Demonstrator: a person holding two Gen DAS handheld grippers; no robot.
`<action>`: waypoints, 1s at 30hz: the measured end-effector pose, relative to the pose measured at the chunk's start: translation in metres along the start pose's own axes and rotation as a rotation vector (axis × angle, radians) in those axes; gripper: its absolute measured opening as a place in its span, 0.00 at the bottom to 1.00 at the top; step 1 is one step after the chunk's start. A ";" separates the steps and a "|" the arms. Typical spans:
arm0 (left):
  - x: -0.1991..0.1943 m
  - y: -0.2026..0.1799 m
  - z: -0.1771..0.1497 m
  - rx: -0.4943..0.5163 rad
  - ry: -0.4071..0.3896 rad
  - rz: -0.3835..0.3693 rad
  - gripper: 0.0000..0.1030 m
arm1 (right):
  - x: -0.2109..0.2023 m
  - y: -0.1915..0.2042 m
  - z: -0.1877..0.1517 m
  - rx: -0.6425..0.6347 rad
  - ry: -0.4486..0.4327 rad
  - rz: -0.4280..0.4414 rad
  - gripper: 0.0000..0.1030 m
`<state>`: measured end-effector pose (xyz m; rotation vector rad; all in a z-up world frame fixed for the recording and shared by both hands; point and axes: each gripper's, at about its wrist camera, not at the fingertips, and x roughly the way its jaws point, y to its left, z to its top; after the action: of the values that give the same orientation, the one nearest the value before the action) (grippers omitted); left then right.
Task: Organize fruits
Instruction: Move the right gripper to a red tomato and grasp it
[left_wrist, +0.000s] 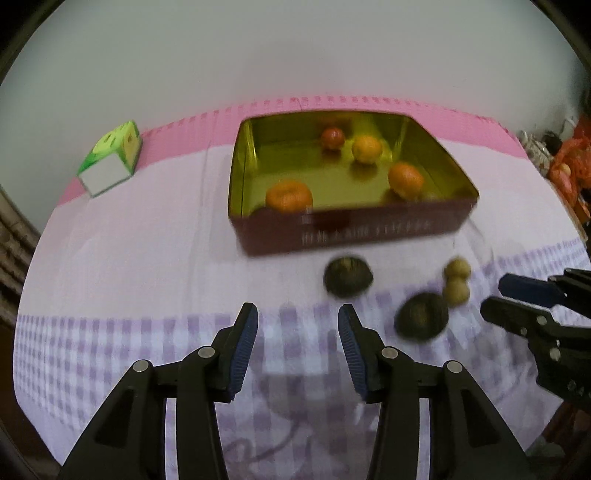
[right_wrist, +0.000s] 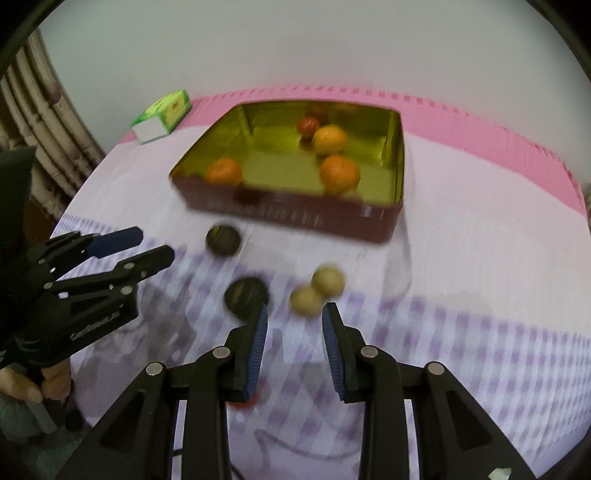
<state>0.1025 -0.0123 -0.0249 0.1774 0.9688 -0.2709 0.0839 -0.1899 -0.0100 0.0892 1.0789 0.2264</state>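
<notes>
Closest to us, our left gripper (left_wrist: 297, 317) holds its blue-padded fingers (left_wrist: 245, 347) apart over the lilac checked cloth (left_wrist: 110, 332), with nothing between them. Our right gripper (right_wrist: 294, 317) shows a narrower gap, also with nothing in it, so both sets of fingers are released. From the right wrist view we see the left gripper at the left edge, carried by a hand (right_wrist: 40, 380).

On the cloth-covered desk, just beyond the fingertips, lie two dark green round fruits (left_wrist: 348, 276) (left_wrist: 421, 320) and two small tan fruits (left_wrist: 457, 268) (left_wrist: 456, 291) touching each other; motion blur hides what kind they are. The nearer dark fruit sits just beside the right gripper's left finger in the right wrist view.

Farther back stands a dark red tin (left_wrist: 354, 236) with a golden inside. It holds three oranges (left_wrist: 289, 195) (left_wrist: 405, 179) (left_wrist: 366, 148) and a small red fruit (left_wrist: 332, 137) at the far wall. A green and white carton (left_wrist: 110, 162) lies well apart to the left, on the pink edge of the cloth
</notes>
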 end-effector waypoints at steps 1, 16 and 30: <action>-0.001 -0.001 -0.006 0.000 0.004 0.001 0.45 | -0.001 0.003 -0.007 -0.002 0.005 0.003 0.28; -0.018 0.000 -0.051 -0.017 0.032 0.002 0.45 | -0.001 0.039 -0.049 -0.057 0.038 0.016 0.28; -0.019 0.001 -0.058 -0.037 0.052 0.018 0.45 | 0.013 0.045 -0.052 -0.068 0.063 0.005 0.28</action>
<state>0.0469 0.0073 -0.0420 0.1603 1.0227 -0.2327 0.0380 -0.1448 -0.0376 0.0233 1.1328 0.2716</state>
